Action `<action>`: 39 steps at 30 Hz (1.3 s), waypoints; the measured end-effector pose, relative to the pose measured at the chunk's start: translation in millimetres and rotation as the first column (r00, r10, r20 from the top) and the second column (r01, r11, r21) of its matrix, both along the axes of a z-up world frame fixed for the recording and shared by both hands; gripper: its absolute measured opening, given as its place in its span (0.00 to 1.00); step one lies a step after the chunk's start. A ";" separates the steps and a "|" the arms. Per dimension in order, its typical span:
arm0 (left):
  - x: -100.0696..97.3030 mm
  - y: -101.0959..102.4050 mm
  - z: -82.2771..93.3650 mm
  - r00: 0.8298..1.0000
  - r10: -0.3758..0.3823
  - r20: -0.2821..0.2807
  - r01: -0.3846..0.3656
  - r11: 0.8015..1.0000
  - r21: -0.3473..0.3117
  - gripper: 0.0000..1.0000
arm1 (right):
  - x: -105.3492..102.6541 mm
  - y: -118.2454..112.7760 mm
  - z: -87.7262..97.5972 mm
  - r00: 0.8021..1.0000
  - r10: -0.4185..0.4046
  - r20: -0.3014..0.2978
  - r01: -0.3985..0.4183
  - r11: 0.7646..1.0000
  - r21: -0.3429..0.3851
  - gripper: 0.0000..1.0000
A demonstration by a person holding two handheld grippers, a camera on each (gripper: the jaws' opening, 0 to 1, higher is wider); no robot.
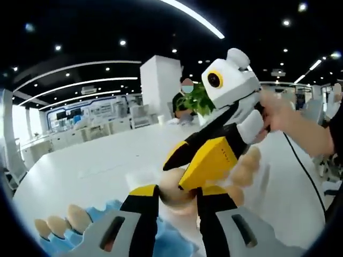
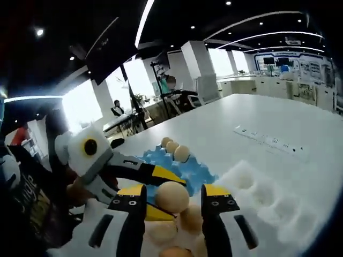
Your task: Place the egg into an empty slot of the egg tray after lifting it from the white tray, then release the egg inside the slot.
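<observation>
I see my right tongs spread, with an egg sitting between the two jaws; I cannot tell whether either jaw touches it. More eggs lie just below and behind it, close to the tongs' base. Beyond the jaws lies the blue egg tray, with three eggs along its far edge. To the right of my tongs sits the white tray, its hollows bare. The left tongs reach in from the left, their yellow tips crossing just behind the egg, so they crowd the path to the blue slots.

In the left gripper view, my left tongs are spread too, with an egg between the jaws. The right tongs come down from the upper right, held by a hand, their yellow jaw lying over that egg. The egg tray lies to the lower left, eggs along its edge. The white table stretches beyond.
</observation>
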State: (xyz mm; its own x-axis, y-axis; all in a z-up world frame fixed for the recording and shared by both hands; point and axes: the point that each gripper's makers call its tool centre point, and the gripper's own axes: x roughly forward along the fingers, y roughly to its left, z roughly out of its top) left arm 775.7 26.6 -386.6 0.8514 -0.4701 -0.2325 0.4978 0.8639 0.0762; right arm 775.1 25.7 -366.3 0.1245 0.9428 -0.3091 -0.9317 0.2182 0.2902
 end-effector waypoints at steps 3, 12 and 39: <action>1.0 4.1 -2.9 1.000 0.011 -0.011 -0.011 1.000 -0.005 0.28 | 6.1 -7.2 9.6 0.999 -0.045 0.018 0.043 0.995 0.091 0.49; 9.2 7.6 -6.4 0.999 0.030 -0.022 -0.031 1.000 -0.007 0.28 | 15.3 -41.2 33.4 0.987 -0.159 -0.004 0.150 0.922 0.358 0.59; 47.1 44.4 1.5 0.989 0.139 -0.043 -0.142 0.987 -0.073 0.28 | 35.8 -94.0 65.5 0.949 -0.314 -0.016 0.264 0.766 0.586 0.54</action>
State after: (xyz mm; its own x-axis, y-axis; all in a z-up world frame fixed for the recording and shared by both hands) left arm 822.9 71.1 -385.0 0.9018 -0.3634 -0.2339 0.3720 0.9282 -0.0081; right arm 810.9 -68.2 -300.7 0.4200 0.8565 0.2998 -0.8767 0.2976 0.3780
